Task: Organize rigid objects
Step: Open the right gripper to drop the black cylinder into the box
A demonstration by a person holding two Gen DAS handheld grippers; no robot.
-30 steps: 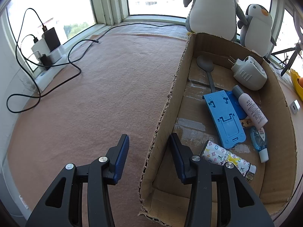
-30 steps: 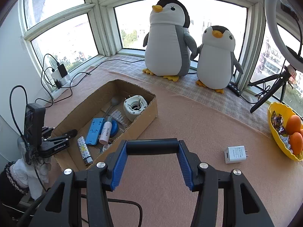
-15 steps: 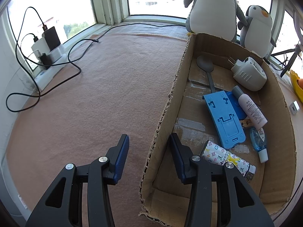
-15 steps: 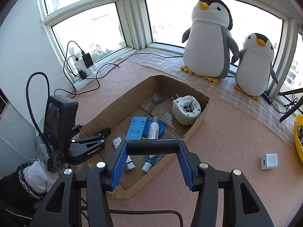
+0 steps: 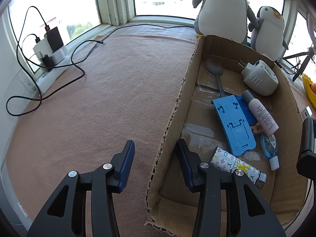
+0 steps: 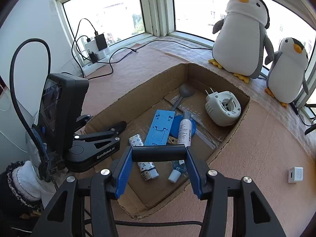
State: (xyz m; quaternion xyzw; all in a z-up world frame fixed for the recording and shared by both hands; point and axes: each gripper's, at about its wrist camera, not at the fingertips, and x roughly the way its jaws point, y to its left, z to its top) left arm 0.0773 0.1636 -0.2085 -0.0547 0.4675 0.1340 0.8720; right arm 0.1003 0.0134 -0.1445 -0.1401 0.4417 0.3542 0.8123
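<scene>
Black cylinder [image 6: 159,153] clamped crosswise in right tongs [image 6: 158,165], above cardboard box [image 6: 233,136]

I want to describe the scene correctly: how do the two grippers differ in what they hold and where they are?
The right gripper is clamped on a black cylinder above the cardboard box; the left gripper holds no object and straddles the box's wall, one finger inside, one outside. Both have black frames and blue pads.
</scene>
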